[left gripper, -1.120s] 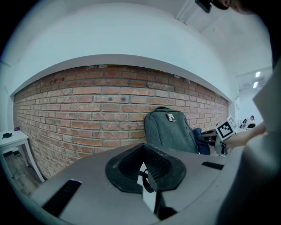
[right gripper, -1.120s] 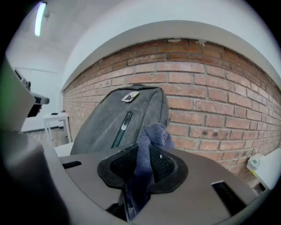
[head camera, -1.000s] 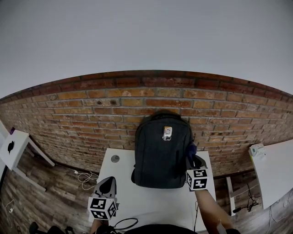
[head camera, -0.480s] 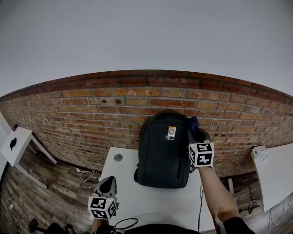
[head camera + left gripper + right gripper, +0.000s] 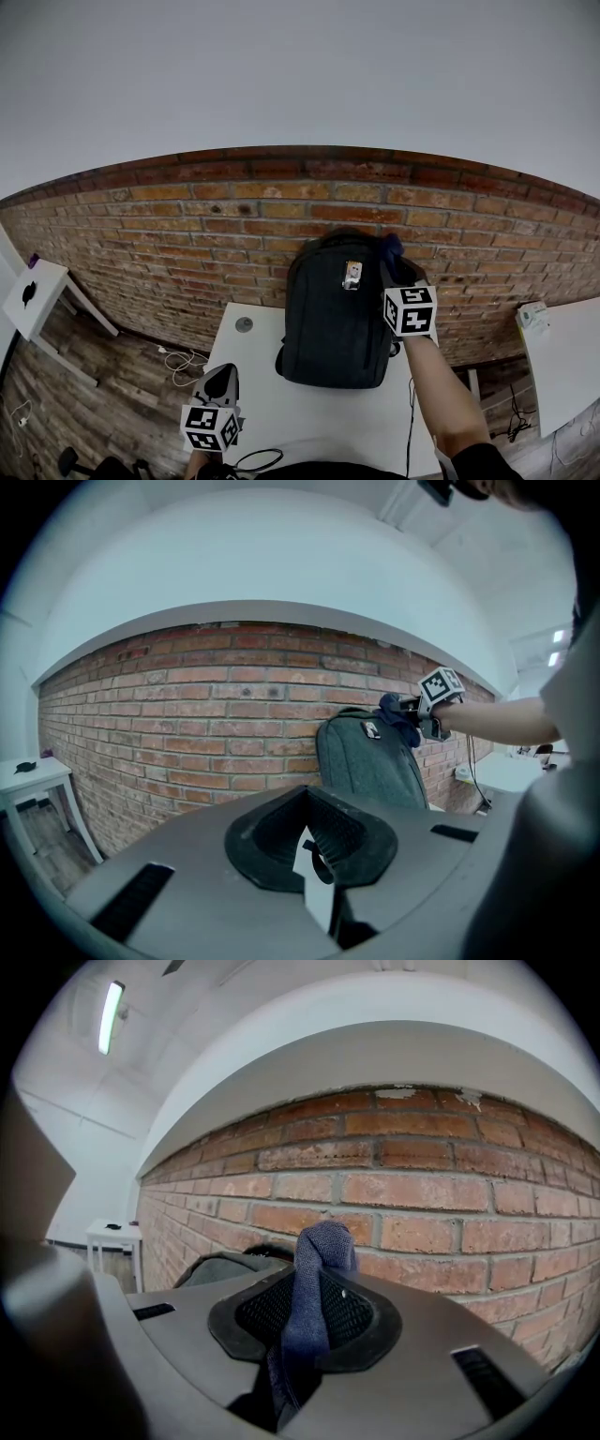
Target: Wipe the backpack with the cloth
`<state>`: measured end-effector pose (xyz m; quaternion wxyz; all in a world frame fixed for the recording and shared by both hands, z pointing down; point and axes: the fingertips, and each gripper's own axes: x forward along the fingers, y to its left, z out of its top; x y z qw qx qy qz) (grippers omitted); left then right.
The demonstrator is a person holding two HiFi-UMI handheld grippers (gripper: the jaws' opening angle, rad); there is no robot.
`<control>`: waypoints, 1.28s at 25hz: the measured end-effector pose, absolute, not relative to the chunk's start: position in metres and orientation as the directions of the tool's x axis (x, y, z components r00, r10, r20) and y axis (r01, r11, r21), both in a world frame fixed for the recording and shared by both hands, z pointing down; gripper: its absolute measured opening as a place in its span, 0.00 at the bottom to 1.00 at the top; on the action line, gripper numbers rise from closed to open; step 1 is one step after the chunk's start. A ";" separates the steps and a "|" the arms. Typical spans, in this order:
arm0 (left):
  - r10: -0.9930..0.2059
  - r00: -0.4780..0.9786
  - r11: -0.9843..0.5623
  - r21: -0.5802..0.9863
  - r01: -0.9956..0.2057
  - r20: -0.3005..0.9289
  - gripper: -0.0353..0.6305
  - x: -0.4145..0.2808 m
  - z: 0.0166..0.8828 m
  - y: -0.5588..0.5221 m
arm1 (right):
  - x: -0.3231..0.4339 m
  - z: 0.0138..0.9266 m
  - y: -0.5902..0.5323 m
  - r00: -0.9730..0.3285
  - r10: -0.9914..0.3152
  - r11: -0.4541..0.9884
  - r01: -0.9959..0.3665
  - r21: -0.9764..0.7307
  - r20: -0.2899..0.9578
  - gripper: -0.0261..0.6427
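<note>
Right arm (image 5: 437, 394) extended, right gripper (image 5: 397, 269) pinching cloth (image 5: 314, 1288) at backpack (image 5: 330, 319) top

Left gripper (image 5: 314, 841) and right gripper (image 5: 309, 1321): same grey moulded shell with dark slot cut-outs, black ribbed pads (image 5: 330, 829). White cubes with black square markers, left cube (image 5: 210, 427), right cube (image 5: 410, 311). Dark short sleeve (image 5: 473, 463), bottom right of head view.
</note>
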<state>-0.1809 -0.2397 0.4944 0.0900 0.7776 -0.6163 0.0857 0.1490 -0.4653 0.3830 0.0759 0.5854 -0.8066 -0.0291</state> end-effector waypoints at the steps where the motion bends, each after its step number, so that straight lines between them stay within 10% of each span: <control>1: -0.943 0.226 -0.224 0.034 -0.974 0.246 0.05 -0.181 0.495 -0.239 | 0.148 0.386 -0.464 -0.304 -0.948 0.314 -0.939 0.138 0.093 0.15; 32: -0.932 0.255 -0.254 0.037 -0.966 0.259 0.05 -0.174 0.500 -0.245 | 0.136 0.501 -0.383 -0.344 -0.914 0.382 -0.907 0.174 0.216 0.15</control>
